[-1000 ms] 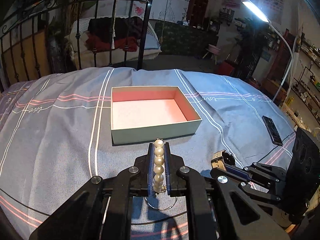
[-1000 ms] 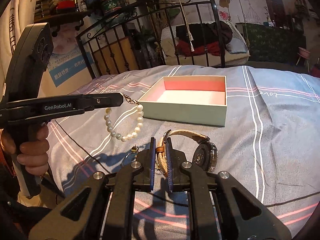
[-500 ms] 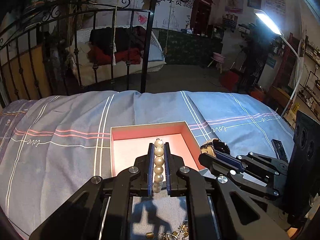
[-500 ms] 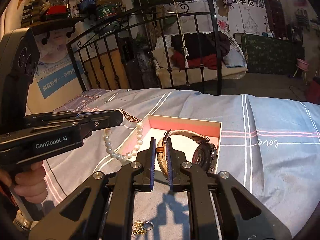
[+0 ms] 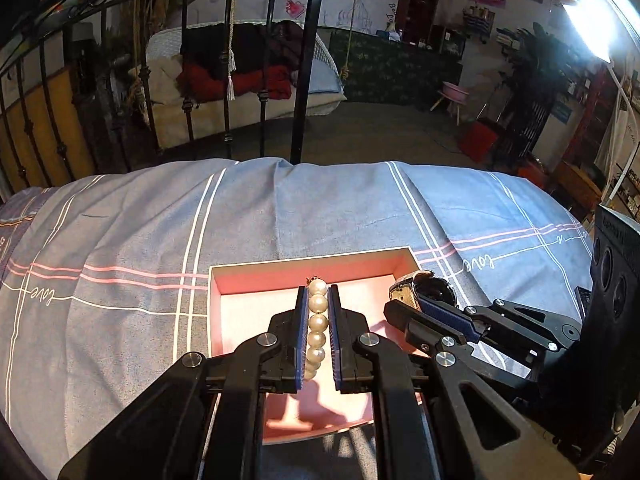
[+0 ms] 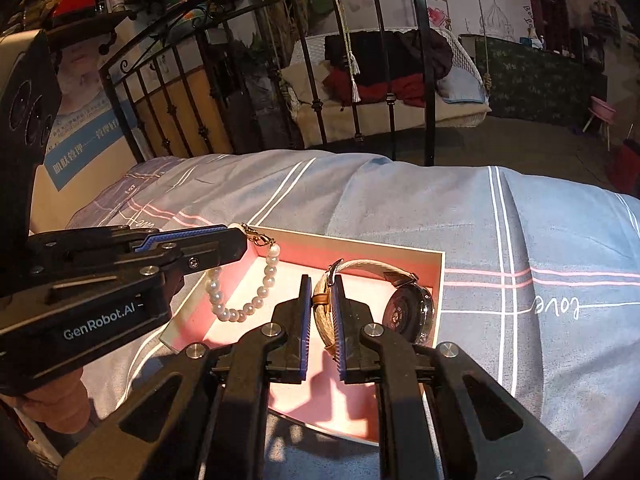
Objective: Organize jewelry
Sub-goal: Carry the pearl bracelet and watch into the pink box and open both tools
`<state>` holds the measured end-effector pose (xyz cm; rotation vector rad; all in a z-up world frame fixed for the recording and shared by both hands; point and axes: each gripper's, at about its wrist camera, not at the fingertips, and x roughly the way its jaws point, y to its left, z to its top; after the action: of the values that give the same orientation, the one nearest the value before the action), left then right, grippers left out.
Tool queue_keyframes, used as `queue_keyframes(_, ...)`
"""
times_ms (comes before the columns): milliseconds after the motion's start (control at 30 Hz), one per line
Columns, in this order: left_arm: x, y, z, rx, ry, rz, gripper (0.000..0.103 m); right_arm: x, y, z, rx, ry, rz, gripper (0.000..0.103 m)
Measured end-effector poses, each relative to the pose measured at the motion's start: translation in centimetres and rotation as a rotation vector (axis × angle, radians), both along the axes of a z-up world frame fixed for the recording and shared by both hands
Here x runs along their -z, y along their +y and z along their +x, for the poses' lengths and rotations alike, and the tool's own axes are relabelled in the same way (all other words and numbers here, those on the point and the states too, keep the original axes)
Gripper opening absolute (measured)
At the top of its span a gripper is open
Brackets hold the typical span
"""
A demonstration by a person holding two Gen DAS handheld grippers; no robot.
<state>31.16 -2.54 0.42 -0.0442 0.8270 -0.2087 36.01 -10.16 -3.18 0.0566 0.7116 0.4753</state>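
Note:
My left gripper (image 5: 318, 292) is shut on a pearl bracelet (image 5: 317, 325) and holds it over the open box (image 5: 256, 272) with the pink lining. In the right wrist view the bracelet (image 6: 256, 300) hangs in a loop from the left gripper (image 6: 240, 240) above the box's (image 6: 438, 280) left part. My right gripper (image 6: 322, 284) is shut on the woven strap of a wristwatch (image 6: 408, 310) and holds it over the box's right part. The watch (image 5: 424, 288) and right gripper (image 5: 396, 310) show at the box's right wall in the left wrist view.
The box lies on a bed with a blue-grey striped cover (image 5: 140, 240). A black iron bed rail (image 5: 304, 60) stands behind it. A lamp (image 5: 592, 28) shines at the far right.
Both grippers have moved forward with their items, from in front of the box to over its inside. The loose jewelry on the cover near me has left the view.

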Motion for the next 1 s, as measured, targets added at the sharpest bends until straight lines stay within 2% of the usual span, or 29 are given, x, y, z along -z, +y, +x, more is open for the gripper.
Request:
queue_keyframes(400, 3.7, -0.3, 1.2, 0.006, 0.089, 0.03, 0.009, 3.8, 1.1, 1.7, -0.02, 0.117, -0.08, 0.011)
queue_keyframes(667, 5.4, 0.4, 1.5, -0.027, 0.149, 0.071, 0.009, 4.5, 2.5, 1.6, -0.057, 0.136, -0.151, 0.011)
queue_keyframes(867, 4.9, 0.8, 1.1, -0.049, 0.138, 0.088, 0.011, 4.1, 3.0, 0.7, -0.074, 0.113, -0.188, 0.011)
queue_keyframes(900, 4.6, 0.9, 0.9, -0.047, 0.13, 0.083, 0.019, 3.9, 3.0, 0.5, -0.073, 0.107, -0.194, 0.011)
queue_keyframes(933, 4.3, 1.0, 0.7, -0.05, 0.12, 0.077, 0.033, 3.6, 2.9, 0.2, -0.067, 0.096, -0.196, 0.013)
queue_keyframes(1000, 3.5, 1.3, 0.0, -0.063, 0.089, 0.07, 0.048, 3.0, 2.5, -0.5, -0.051, 0.075, -0.189, 0.029)
